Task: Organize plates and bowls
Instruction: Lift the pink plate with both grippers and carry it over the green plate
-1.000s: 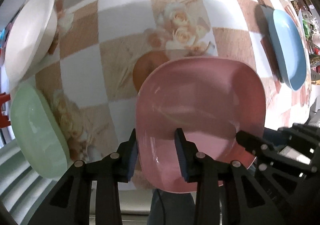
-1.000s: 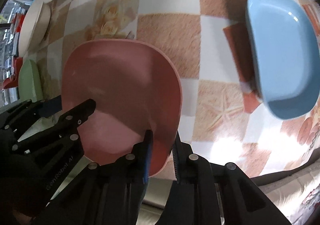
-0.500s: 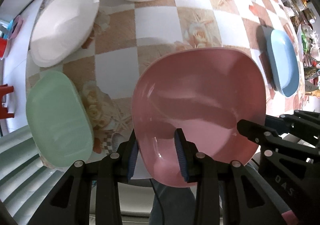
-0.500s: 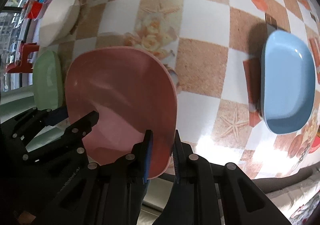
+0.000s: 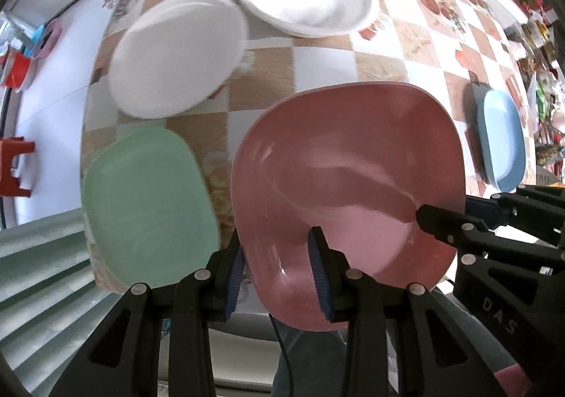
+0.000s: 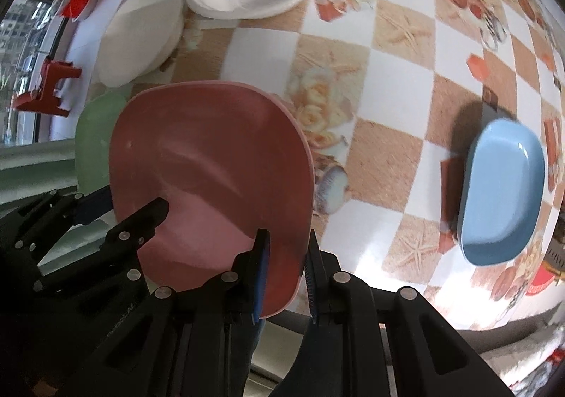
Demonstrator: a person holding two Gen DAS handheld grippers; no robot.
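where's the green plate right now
The green plate lies at the table's near left edge in the left wrist view, beside the pink plate held by both grippers, with a white plate just beyond it.

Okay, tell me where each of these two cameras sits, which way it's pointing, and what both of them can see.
Left wrist: sits on the left gripper, facing forward over the checkered table; its fingers straddle the pink plate rim, with the right gripper's fingers at right.
Right wrist: sits on the right gripper, facing the same table; its fingers clamp the pink plate's other edge, with the left gripper at lower left.
Shared: pink plate, green plate, white plates, blue dish.
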